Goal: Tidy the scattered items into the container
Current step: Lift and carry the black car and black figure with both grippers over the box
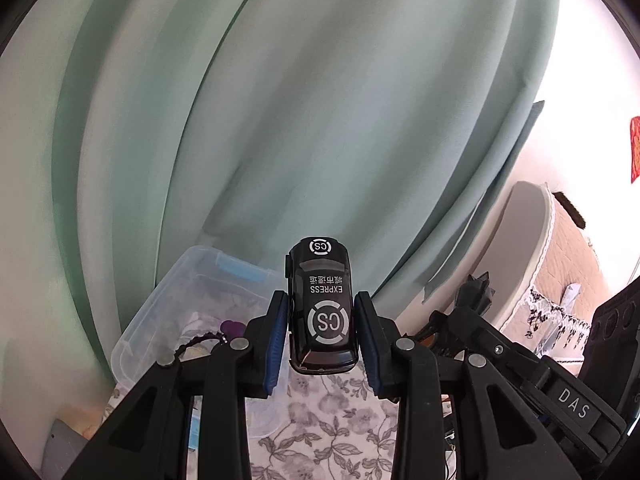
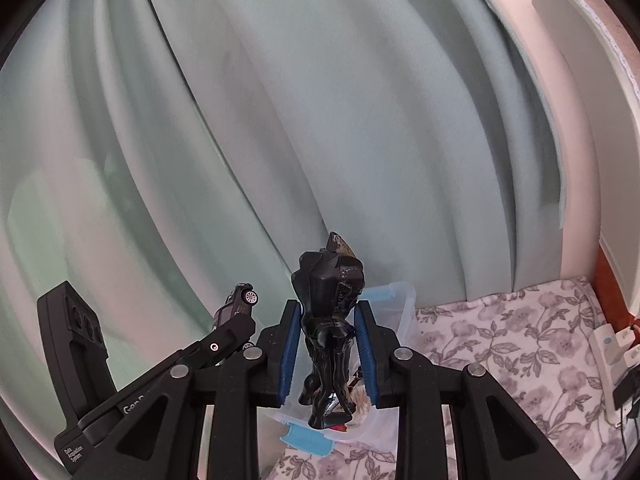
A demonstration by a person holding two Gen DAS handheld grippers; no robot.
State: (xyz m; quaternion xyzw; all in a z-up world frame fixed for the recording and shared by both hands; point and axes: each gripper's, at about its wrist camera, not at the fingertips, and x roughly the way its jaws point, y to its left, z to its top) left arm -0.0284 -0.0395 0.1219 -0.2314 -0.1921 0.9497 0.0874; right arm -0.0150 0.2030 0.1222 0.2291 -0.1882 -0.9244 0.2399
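Left wrist view: my left claw (image 1: 322,334) is tilting slightly downward, clamping a black toy car (image 1: 321,307) by its sides; the car's long axis is running straight ahead along the fingers, roof up. Just left of the car and lower, a clear plastic container (image 1: 160,300) is sitting on the floral-clothed table (image 1: 332,424), holding small items I cannot make out. My right claw (image 2: 328,354) is clamping a black figurine (image 2: 330,320), upright, head up and feet down, directly above the container.
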